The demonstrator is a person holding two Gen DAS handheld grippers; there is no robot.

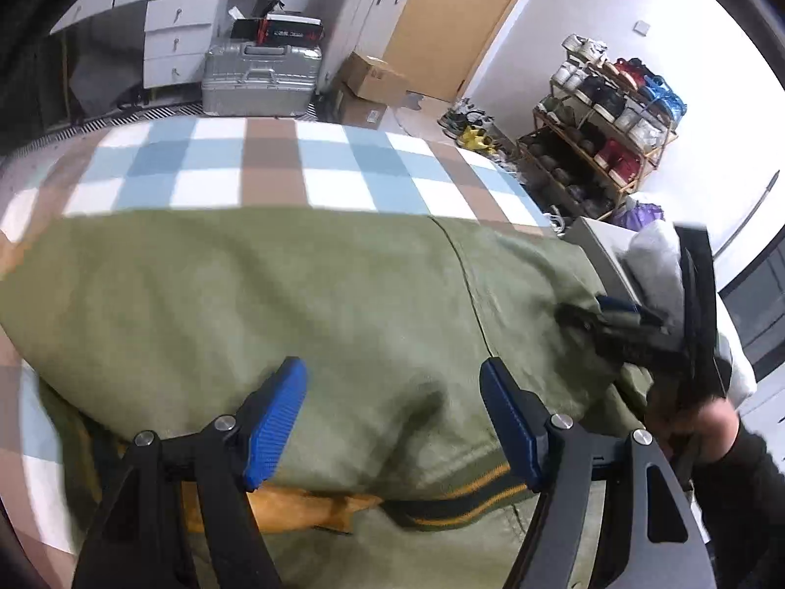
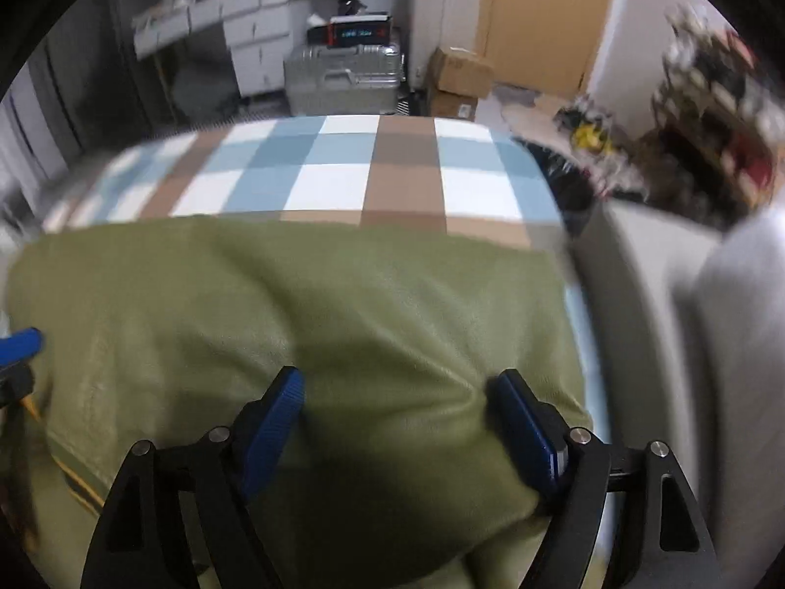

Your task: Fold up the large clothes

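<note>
An olive-green jacket (image 1: 294,284) lies folded on the checked bed cover (image 1: 270,167). Its striped ribbed hem (image 1: 466,495) and orange lining (image 1: 304,500) show at the near edge. My left gripper (image 1: 392,373) hovers open just above the jacket, with nothing between its blue pads. At the jacket's right edge, a hand holds my right gripper (image 1: 593,309). In the right wrist view the right gripper (image 2: 400,383) is open over the jacket (image 2: 294,304), with cloth bulging up between its jaws. One blue finger of the left gripper (image 2: 19,343) shows at that view's left border.
A grey box and a pale cushion (image 2: 736,343) stand close beside the bed on the right. Beyond the bed's far edge are a silver suitcase (image 1: 260,78), cardboard boxes (image 1: 373,78), white drawers (image 1: 176,34) and a shoe rack (image 1: 598,122).
</note>
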